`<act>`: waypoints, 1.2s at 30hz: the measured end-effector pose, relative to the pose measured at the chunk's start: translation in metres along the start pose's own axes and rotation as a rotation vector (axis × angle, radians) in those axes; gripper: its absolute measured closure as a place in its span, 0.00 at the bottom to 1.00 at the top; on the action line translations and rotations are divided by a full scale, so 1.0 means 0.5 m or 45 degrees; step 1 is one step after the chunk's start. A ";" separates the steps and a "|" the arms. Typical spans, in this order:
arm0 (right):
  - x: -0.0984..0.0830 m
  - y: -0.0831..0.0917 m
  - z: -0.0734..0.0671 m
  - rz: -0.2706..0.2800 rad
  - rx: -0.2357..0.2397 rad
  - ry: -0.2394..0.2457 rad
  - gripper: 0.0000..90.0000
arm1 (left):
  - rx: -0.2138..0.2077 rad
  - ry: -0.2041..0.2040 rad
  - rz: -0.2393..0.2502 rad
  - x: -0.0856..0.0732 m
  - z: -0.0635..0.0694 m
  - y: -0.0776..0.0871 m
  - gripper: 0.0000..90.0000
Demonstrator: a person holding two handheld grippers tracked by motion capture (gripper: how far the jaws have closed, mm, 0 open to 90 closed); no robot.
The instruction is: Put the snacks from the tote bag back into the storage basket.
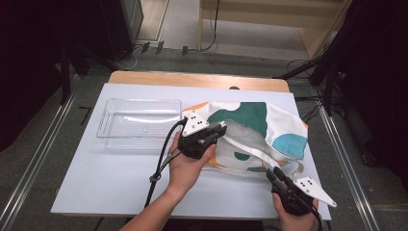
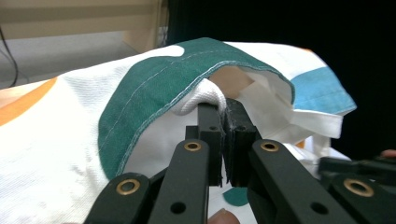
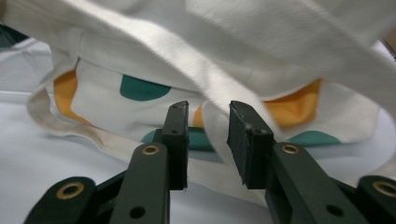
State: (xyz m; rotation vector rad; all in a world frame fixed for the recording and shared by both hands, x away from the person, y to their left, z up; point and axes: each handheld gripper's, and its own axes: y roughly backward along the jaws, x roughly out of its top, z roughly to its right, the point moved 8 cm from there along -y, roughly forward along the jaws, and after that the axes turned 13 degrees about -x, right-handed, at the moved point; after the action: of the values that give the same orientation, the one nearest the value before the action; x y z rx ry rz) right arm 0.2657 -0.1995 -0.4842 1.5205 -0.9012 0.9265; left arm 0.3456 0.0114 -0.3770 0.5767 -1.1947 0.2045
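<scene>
A white cloth tote bag (image 1: 250,130) with green, teal and orange patches lies on the right half of the white table (image 1: 110,178). My left gripper (image 1: 220,129) is shut on the bag's upper rim near its left end and holds that edge raised, so the mouth gapes. In the left gripper view the jaws (image 2: 223,109) pinch a white fold under the green-hemmed rim (image 2: 154,88). My right gripper (image 1: 270,173) sits at the bag's near edge by its handle strap (image 1: 255,154). In the right gripper view its jaws (image 3: 208,116) stand apart with the white strap (image 3: 219,88) running between them, unpressed.
An empty clear plastic tray (image 1: 107,115) stands on the table's back left, just left of the bag. The wooden table edge (image 1: 192,79) runs along the back. Metal rails flank the table on both sides, with cables on the floor beyond.
</scene>
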 end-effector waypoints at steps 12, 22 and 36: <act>0.035 0.029 0.059 0.055 0.050 -0.074 0.91 | -0.005 0.002 -0.027 -0.028 -0.014 -0.005 0.96; 0.053 -0.003 -0.093 0.122 0.178 0.078 0.73 | -0.011 -0.006 -0.046 -0.034 -0.008 -0.014 0.98; 0.065 -0.102 -0.141 0.030 0.176 0.273 0.98 | -0.101 -0.004 -0.061 -0.065 0.001 -0.008 0.90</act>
State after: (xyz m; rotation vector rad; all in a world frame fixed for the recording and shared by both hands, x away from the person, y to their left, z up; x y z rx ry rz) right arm 0.3189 -0.1254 -0.4674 1.4949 -0.7137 1.1648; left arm 0.3349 0.0127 -0.4080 0.5361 -1.1852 0.1149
